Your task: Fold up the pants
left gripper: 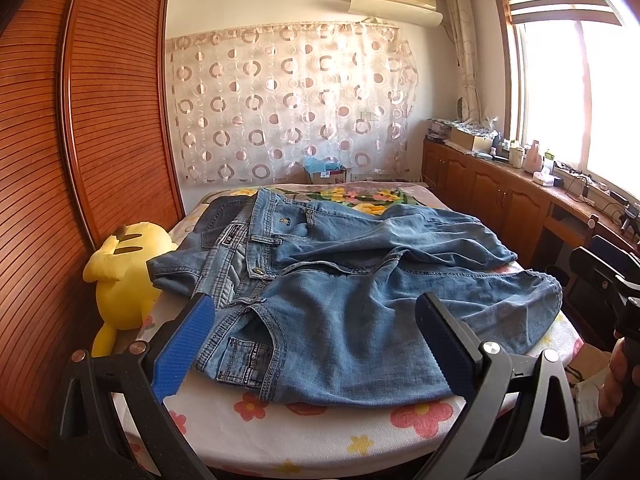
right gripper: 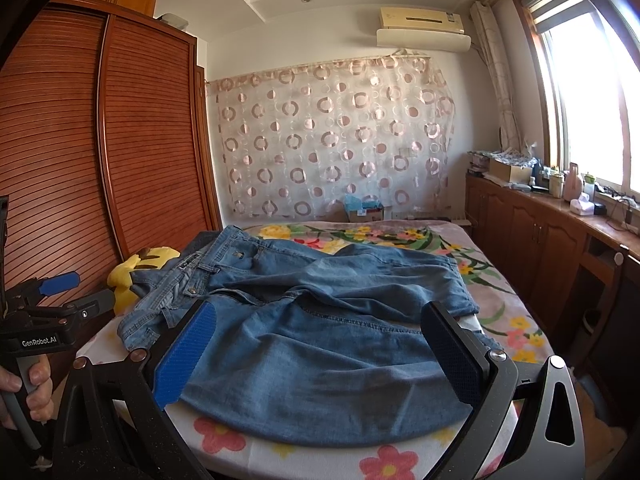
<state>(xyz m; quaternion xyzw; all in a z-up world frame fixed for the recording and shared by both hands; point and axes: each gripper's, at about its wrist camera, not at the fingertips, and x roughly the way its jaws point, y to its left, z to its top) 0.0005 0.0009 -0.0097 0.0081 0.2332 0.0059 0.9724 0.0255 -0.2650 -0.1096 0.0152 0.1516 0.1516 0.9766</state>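
Blue denim pants (left gripper: 340, 280) lie spread and rumpled on the bed, waistband to the left, legs running right; they also show in the right wrist view (right gripper: 320, 320). My left gripper (left gripper: 316, 316) is open and empty, hovering over the near edge by the waistband and pocket. My right gripper (right gripper: 320, 320) is open and empty, above the near leg. The left gripper also shows at the left edge of the right wrist view (right gripper: 76, 292), open. Part of the right gripper's body (left gripper: 608, 276) shows at the right edge of the left wrist view.
The bed (left gripper: 280, 432) has a floral sheet. A yellow plush toy (left gripper: 124, 276) lies at its left edge against the wooden wardrobe (left gripper: 100, 120). Wooden cabinets (left gripper: 500, 196) with clutter run along the right under the window. A cardboard box (left gripper: 326, 174) sits behind the bed.
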